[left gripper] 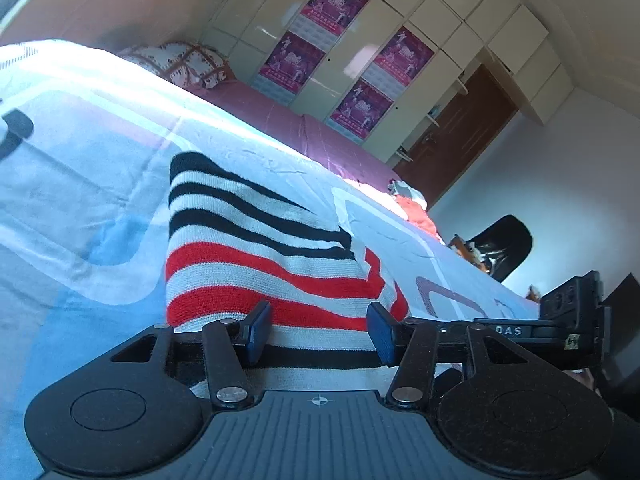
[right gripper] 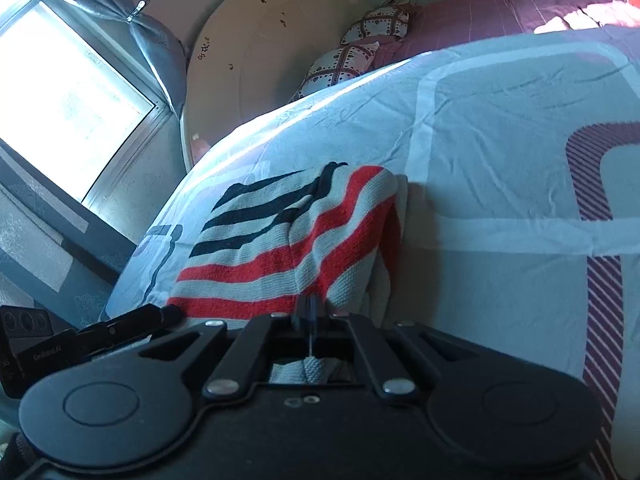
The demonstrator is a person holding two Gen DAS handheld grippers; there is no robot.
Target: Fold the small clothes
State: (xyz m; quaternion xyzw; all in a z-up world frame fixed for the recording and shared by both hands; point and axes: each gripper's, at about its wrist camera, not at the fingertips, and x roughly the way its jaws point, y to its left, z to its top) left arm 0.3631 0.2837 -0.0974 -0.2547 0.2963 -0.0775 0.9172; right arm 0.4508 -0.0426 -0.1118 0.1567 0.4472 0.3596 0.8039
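Right wrist: pillows behind striped garment.

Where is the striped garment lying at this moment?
The striped garment lies on the pale bedsheet, in front of the open left tongs; the right tongs pinch its near edge.

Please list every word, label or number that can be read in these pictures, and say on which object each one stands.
"DAS": white letters on the black body of the other hand-held gripper, left wrist view.
"CenRoboLAI", reading uncertain: small white print on the black gripper body, right wrist view.
Pink and purple posters on the cream wardrobe doors: print too small to read.
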